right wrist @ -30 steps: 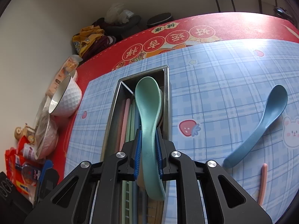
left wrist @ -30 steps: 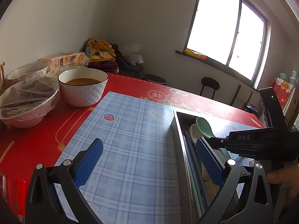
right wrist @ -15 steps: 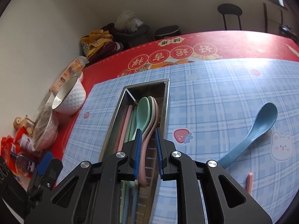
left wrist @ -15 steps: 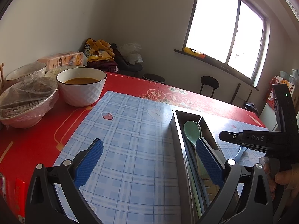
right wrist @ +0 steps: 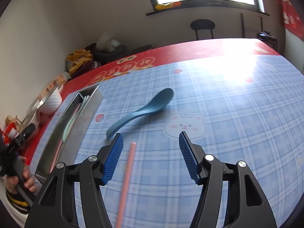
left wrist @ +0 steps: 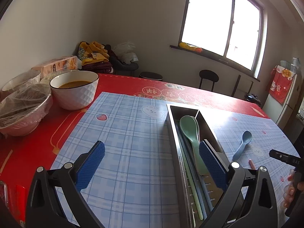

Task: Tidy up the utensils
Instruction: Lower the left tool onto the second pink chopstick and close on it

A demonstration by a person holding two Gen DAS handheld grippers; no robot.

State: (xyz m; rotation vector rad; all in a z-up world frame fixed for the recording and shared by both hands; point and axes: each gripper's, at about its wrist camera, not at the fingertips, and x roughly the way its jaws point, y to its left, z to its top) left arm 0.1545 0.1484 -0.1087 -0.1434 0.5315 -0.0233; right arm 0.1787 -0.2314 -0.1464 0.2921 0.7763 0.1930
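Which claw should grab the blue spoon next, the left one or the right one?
Probably the right claw. Its jaws have just been opening, nothing is between them, and the blue spoon lies just ahead of it on the mat. The left claw is over by the metal tray, farther from that spoon.

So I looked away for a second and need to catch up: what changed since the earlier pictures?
The right claw let go of the green spoon, now lying in the metal tray, swung over to the blue spoon and pink chopstick, and its jaws have just been opening, empty. The left claw stayed open and still.
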